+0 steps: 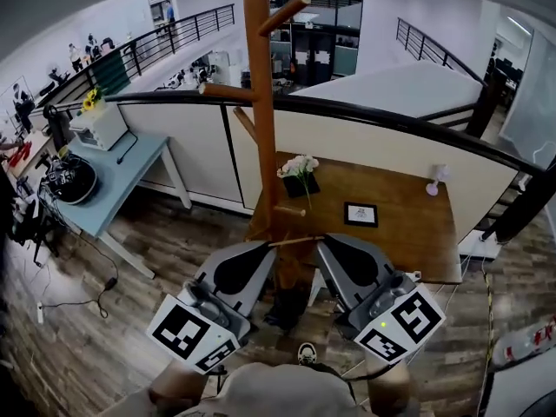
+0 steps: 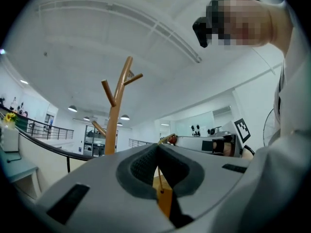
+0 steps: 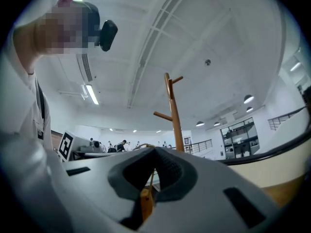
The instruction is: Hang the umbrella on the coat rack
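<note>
My left tongs (image 1: 271,244): bottom middle of the head view, a bit to the left; the jaws are squeezed together on a thin tan cord (image 1: 296,241)
My right tongs (image 1: 321,239): bottom middle, a bit to the right; the jaws are squeezed together too, on the other end of the same cord
Cord: pulled in a line from one tip to the other; it crosses the pole low down in the head view
Umbrella (image 1: 285,309): dark; it hangs low between my two tongs, near the bottom middle; it is not on a peg yet
Wooden piece (image 2: 165,203): yellow-brown; it hangs under the cord, down between the jaws, in both gripper views
Coat rack (image 1: 261,102): a tall brown pole with pegs; it goes up the middle of the head view to the top edge
Brown table (image 1: 404,233): right of the pole; white flowers (image 1: 301,167) and a small dark frame (image 1: 360,214) sit on it
Pale blue table (image 1: 113,189): left side of the head view; a white box (image 1: 98,126) sits on it
</note>
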A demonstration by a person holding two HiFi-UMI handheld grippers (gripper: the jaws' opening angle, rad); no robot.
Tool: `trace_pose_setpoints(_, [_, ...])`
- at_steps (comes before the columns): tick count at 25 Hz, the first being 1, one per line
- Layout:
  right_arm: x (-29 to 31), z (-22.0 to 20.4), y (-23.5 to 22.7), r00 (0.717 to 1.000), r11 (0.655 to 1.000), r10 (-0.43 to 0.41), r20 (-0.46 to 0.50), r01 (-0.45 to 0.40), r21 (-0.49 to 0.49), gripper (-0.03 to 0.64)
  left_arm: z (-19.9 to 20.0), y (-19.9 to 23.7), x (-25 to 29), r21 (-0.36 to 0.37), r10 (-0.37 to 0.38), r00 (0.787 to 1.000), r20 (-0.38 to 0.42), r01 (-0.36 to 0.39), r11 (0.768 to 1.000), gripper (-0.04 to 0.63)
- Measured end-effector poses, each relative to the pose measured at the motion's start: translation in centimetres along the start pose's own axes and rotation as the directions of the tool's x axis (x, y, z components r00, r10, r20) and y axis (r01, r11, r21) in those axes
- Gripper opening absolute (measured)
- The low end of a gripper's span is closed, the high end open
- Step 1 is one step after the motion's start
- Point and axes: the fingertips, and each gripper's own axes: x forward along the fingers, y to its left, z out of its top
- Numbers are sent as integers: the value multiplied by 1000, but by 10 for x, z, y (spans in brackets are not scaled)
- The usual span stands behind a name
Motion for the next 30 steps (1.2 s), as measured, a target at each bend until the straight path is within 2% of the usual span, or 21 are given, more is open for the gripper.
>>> trace_pose_setpoints(5, [6, 0, -32, 993, 992, 122, -9, -121, 30, 3, -9, 6, 28, 19, 119, 993, -15, -119, 993, 0])
trace_pose_setpoints(11, [7, -15, -63, 975, 973, 219, -22, -217, 76, 3, -29, 8, 52, 27, 229, 972, -47, -228, 973, 0])
trace_pose_setpoints(19, [10, -35, -95, 958, 952, 285, -43, -278, 126, 3, -47, 8, 71, 49, 294, 953, -79, -290, 956, 0])
trace_pose_setpoints(30, [29, -53, -100, 942, 932, 332, -56, -318, 176, 3, -63, 22, 70, 35, 349, 929, -124, -348, 937, 0])
